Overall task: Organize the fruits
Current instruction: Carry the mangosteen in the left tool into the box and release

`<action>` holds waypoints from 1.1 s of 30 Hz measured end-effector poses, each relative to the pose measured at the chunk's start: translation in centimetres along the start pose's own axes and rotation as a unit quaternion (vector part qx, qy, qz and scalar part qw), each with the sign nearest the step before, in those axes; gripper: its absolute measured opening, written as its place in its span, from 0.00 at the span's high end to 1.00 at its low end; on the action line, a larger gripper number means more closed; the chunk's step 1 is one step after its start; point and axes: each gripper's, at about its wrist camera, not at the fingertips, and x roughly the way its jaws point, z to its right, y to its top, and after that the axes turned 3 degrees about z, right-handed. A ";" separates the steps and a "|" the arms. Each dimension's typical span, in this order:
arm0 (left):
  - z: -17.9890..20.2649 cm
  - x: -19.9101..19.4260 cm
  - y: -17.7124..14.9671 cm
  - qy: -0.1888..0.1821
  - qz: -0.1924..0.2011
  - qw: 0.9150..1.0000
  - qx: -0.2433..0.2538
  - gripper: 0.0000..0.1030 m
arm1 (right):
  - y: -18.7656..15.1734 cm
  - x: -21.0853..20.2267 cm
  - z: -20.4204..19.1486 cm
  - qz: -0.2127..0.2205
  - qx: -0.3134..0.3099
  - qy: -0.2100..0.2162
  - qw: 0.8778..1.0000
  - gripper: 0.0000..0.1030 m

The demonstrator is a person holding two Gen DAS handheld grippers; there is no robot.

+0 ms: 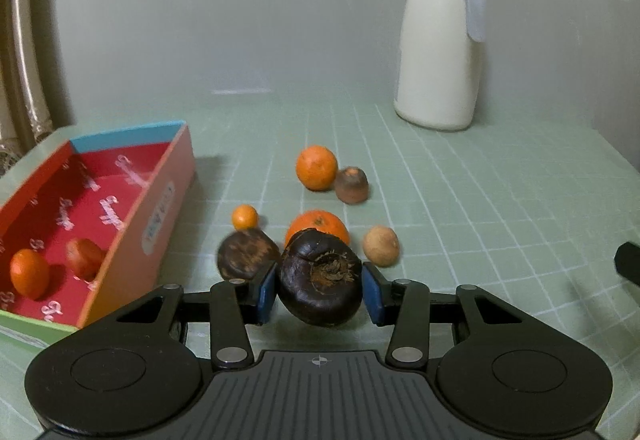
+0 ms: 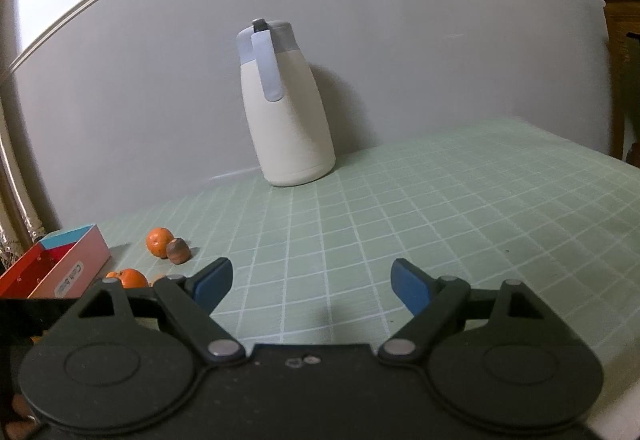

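**Left wrist view: dark fruit in the claw, box not yet reached**

**Item 1, left gripper.** Blue pads pressed against both sides of a dark brown, wrinkled round fruit, dried stem end facing the camera. Whether the fruit is lifted clear of the green checked tablecloth or just resting on it cannot be told.

**Item 2, fruit near the claw.** A second dark brown fruit just left of the held one; a mandarin directly behind it; a small orange fruit and a tan round fruit to either side. Farther back, another mandarin touching a brown, flat-topped fruit.

**Item 3, red box.** Open, at left, already holding one orange fruit and one reddish-brown fruit.

**Item 4, white carafe.** Upright against the wall, well apart from the fruit.

**Step in hand (judged).** Pick secured; transfer to the box pending. Next move calls for a lift clear of the neighbouring fruit, a swing left over the box wall, then release inside. Seven pieces remain outside the box, the held one included.

**Item 5, right gripper.** Jaws spread wide, nothing between them, hovering over bare cloth.

**View differences.** Only the left wrist view shows the grasp, the box contents and the tan fruit. Right wrist view alone shows the open cloth to the right and a wooden cabinet at the table's far side.
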 end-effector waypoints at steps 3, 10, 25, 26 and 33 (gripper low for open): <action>-0.8 -0.8 0.4 0.011 0.017 1.000 0.003 0.57 | 0.0 0.2 -0.6 -0.001 -0.004 0.005 1.000 0.16; -4.3 -2.6 1.2 0.061 0.056 0.997 0.007 0.57 | -0.3 0.9 -2.5 -0.007 -0.017 0.025 1.000 0.16; -11.8 -3.1 0.5 0.137 0.056 0.989 -0.023 0.57 | -1.3 2.9 -8.1 -0.026 -0.041 0.078 0.996 0.16; -12.2 -3.2 0.5 0.137 0.056 0.989 -0.027 0.57 | -1.4 3.1 -8.5 -0.028 -0.043 0.081 0.995 0.16; -15.3 -2.2 0.0 0.162 0.028 0.985 -0.056 0.57 | -1.9 3.8 -10.4 -0.035 -0.053 0.099 0.993 0.16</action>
